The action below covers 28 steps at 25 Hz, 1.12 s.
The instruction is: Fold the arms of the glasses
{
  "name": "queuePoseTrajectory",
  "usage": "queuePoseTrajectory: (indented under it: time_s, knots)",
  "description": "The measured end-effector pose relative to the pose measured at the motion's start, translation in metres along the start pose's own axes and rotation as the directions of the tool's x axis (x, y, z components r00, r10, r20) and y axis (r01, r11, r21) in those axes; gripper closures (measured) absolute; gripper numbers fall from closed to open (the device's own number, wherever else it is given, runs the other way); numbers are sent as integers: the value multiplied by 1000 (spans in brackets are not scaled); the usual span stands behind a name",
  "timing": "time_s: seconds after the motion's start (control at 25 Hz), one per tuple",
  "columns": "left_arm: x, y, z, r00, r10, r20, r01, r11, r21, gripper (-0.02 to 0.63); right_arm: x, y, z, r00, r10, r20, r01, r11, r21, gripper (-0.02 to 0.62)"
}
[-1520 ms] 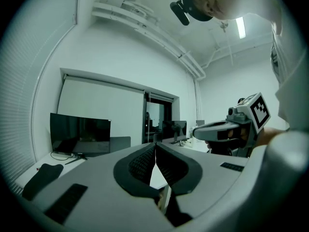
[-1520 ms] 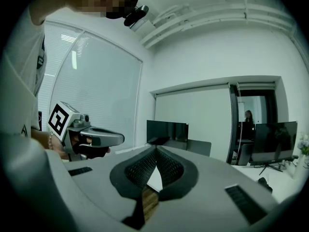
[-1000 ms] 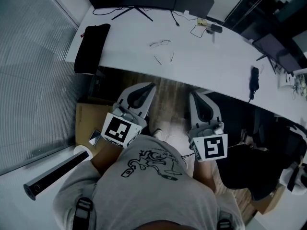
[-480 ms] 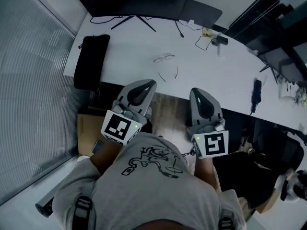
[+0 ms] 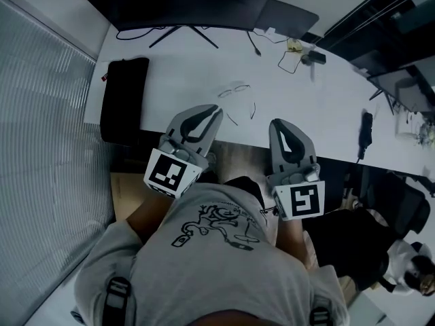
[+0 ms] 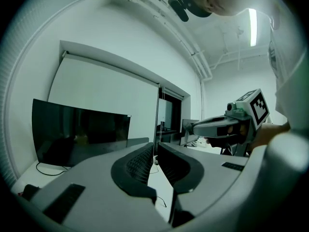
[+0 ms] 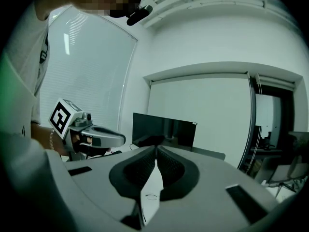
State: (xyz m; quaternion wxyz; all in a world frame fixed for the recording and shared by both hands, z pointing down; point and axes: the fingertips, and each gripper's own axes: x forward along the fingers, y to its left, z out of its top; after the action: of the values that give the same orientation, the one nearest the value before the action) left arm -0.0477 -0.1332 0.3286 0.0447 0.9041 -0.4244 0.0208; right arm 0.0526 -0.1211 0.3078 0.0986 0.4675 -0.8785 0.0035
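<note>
Thin-rimmed glasses (image 5: 238, 91) lie on the white table (image 5: 170, 73), lenses away from me and both arms spread open toward the near edge. My left gripper (image 5: 212, 109) reaches over the table's front edge, just short of the left arm's tip and to its left. Its jaws have just been opening and stand a narrow slit apart (image 6: 157, 149), with nothing between them. My right gripper (image 5: 277, 123) is at the edge to the right of the glasses, its fingertips meeting (image 7: 155, 147) and holding nothing. Neither touches the glasses.
A dark monitor (image 5: 183, 2) stands at the back of the table. A black pouch (image 5: 122, 100) lies at its left end. Cables and small items (image 5: 299, 49) sit at the back right, and a black device (image 5: 365, 131) hangs over the right front edge.
Both grippers have travelled forward from above the floor to the table's front edge. The glasses now lie close in front of them.
</note>
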Motion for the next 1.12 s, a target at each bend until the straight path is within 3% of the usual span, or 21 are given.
queuePoseTrajectory:
  time_s: [0.24,0.6,1.12]
  knots:
    - [19,21,-17,998,-48,-34,48,999,-11,545,27,-4,-5,1000,-24,-10,24,1000,16,568]
    - [43,43,-86,983,-41,-182,40,999,-8,532,39,-31,-75,992,-40,-123,40,999,3,568]
    - [88,65,-217,908,-72,-414,87,996,18,508,69,-72,-217,954,-96,-286,108,994,27,569]
